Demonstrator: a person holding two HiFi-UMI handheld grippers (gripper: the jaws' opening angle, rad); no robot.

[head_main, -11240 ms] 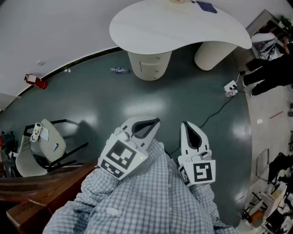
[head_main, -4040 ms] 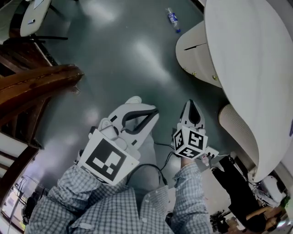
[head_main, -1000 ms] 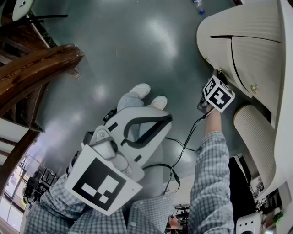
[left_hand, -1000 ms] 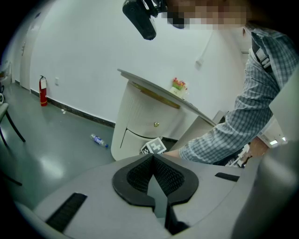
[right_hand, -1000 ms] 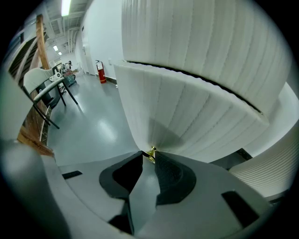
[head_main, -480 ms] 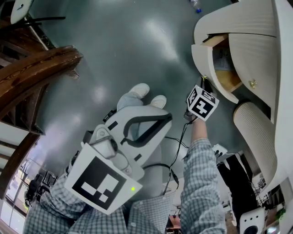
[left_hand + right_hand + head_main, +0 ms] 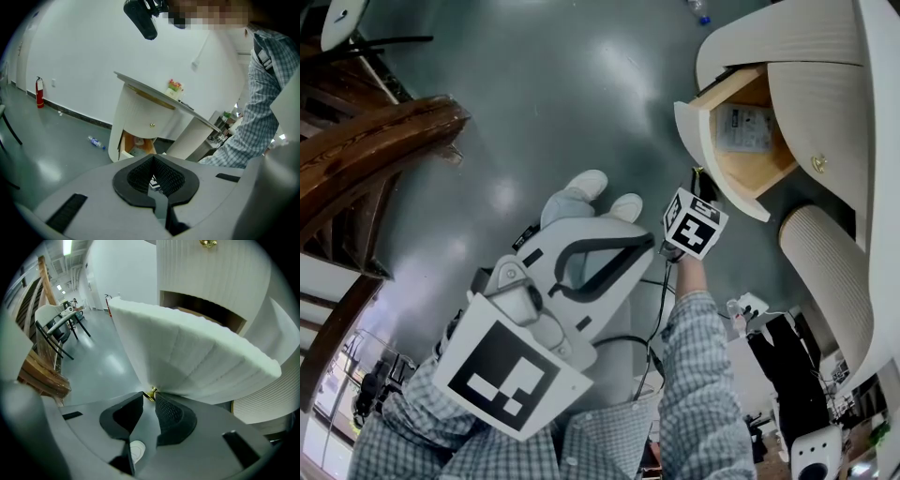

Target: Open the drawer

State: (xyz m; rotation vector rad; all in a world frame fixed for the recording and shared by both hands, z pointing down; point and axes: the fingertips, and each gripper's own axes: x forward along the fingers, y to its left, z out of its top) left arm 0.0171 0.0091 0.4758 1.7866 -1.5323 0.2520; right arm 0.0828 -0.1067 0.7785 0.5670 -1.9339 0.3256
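A curved white drawer front (image 7: 692, 127) stands pulled out of the rounded white cabinet (image 7: 787, 42). The drawer's wooden inside (image 7: 759, 159) shows, with a flat packet (image 7: 742, 127) lying in it. My right gripper (image 7: 699, 178) points steeply down at the lower edge of the drawer front. In the right gripper view its jaws (image 7: 150, 396) are shut on the small brass knob (image 7: 151, 393) under the drawer front (image 7: 197, 357). My left gripper (image 7: 645, 244) hangs lower left, away from the cabinet. It is shut with nothing held (image 7: 153, 157), and the open drawer (image 7: 133, 147) shows beyond it.
A second brass knob (image 7: 817, 163) sits on the shut drawer above. A ribbed white table leg (image 7: 830, 272) stands right of the cabinet. A wooden stair rail (image 7: 375, 141) is at the left, a water bottle (image 7: 96, 142) on the floor, and a cable (image 7: 661, 300) below my right arm.
The drawer was shut a second ago and now stands pulled well out. My right gripper moved left and down in the head view with the knob. The left gripper stayed put.
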